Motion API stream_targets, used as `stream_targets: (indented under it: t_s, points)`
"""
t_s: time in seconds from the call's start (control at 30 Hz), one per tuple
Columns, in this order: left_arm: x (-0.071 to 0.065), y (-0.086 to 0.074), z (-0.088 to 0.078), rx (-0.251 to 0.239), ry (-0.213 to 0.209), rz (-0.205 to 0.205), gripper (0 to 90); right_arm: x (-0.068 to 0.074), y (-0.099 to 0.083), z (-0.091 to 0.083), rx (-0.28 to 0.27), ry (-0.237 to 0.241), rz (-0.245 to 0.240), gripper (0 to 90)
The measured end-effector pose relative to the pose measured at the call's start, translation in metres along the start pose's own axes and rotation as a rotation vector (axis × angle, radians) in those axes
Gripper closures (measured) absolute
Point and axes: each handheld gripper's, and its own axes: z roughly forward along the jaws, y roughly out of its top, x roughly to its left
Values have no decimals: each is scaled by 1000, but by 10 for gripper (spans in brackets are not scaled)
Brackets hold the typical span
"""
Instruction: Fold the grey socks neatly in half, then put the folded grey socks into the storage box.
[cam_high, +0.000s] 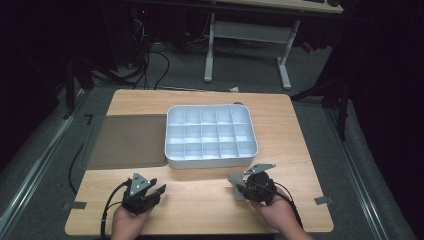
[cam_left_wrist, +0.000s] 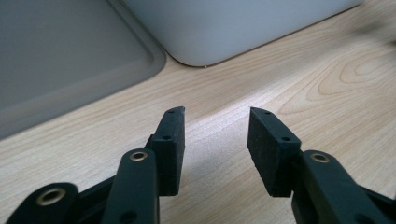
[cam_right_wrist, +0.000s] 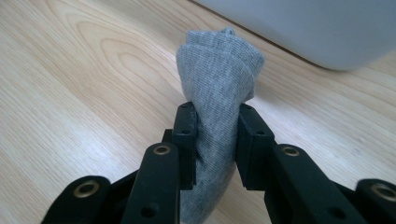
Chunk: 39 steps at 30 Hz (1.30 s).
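Note:
A white divided box (cam_high: 211, 136) with several small compartments stands in the middle of the wooden table. My right gripper (cam_high: 240, 189) is at the front right, shut on a rolled grey sock (cam_right_wrist: 217, 84) that sticks up between its jaws; the sock (cam_high: 236, 181) sits just in front of the box (cam_right_wrist: 317, 28). My left gripper (cam_high: 156, 190) rests at the front left, open with nothing between its jaws (cam_left_wrist: 215, 135), pointing toward the box's near corner (cam_left_wrist: 219, 28).
A flat grey lid (cam_high: 127, 141) lies left of the box, its rounded corner (cam_left_wrist: 74, 56) close to my left gripper. Bare wood (cam_high: 200, 195) lies between the two grippers. A desk frame and cables stand on the floor behind the table.

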Motion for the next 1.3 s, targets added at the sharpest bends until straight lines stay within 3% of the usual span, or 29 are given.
stream_targets:
  t_s: [0.1,0.23,0.53,1.07,1.3]
  points:
    - [1,0,-1,4,-4,3,547,-4,0,-3,23,-10,5,733]
    - [3,0,-2,-9,-39,4,532,-9,1,-7,54,-15,-2,733]
    - [-1,1,-3,-40,-39,18,514,-19,5,-12,111,-10,-3,733]
    - [-4,1,0,-51,-56,30,497,-30,13,-25,151,-8,-6,733]
    - [-5,1,0,-53,-61,34,491,-28,21,-33,147,7,-16,733]
